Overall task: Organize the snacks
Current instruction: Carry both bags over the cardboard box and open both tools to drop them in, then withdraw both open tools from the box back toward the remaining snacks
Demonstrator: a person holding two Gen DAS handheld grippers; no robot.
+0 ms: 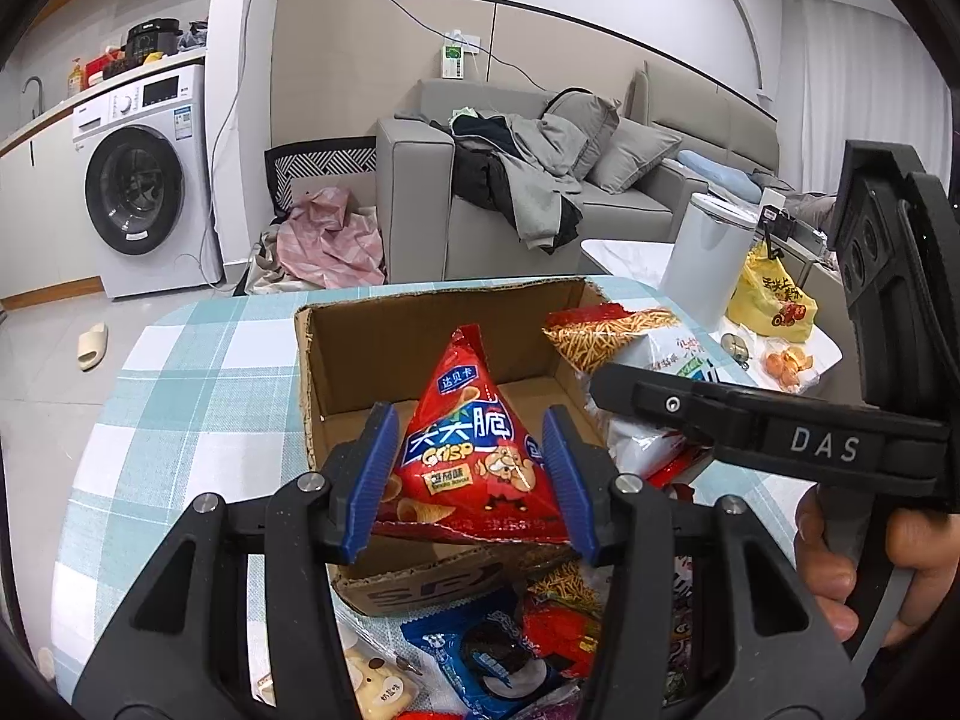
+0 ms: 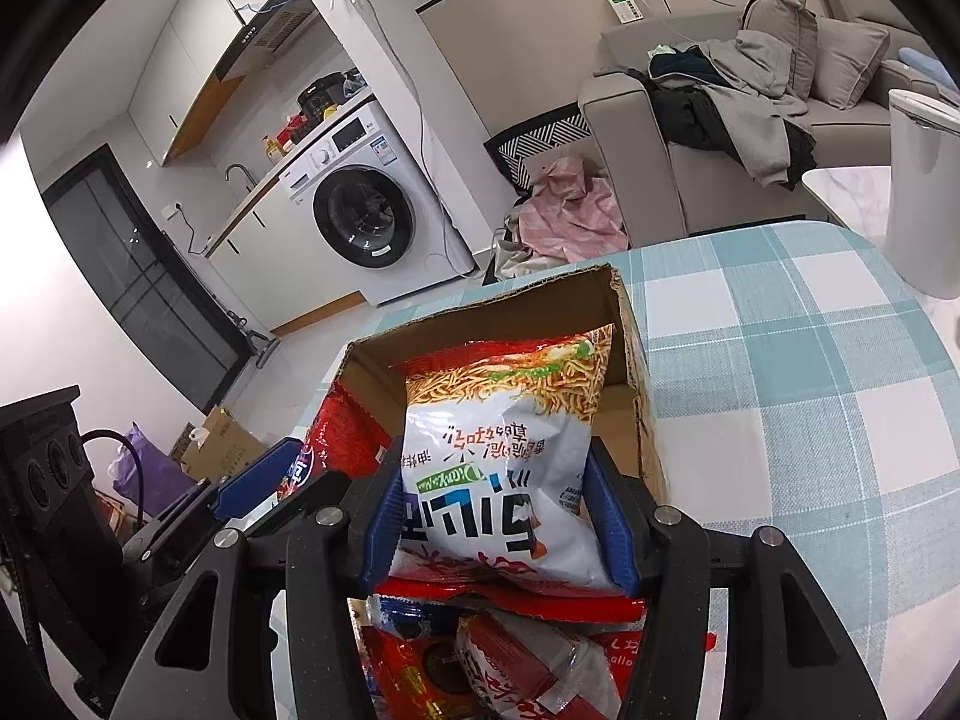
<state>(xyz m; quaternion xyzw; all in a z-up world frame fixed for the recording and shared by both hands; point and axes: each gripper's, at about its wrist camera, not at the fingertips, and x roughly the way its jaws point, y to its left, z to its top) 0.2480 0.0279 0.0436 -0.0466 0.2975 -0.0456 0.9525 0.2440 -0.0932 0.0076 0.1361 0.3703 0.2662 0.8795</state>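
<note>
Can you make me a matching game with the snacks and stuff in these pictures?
Things:
1. chip bag
2. noodle bag
3. box
4. slipper

Where:
A. on the floor
B. held in the right tool
C. on the checked tablecloth
D. held in the left tool

Pairs: 1-D, 2-B, 3-C, 4-A

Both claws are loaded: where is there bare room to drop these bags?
The cardboard box floor looks bare. So does the checked tablecloth right of the box, short of the white bin. The near edge is crowded with loose snack packets.
</note>
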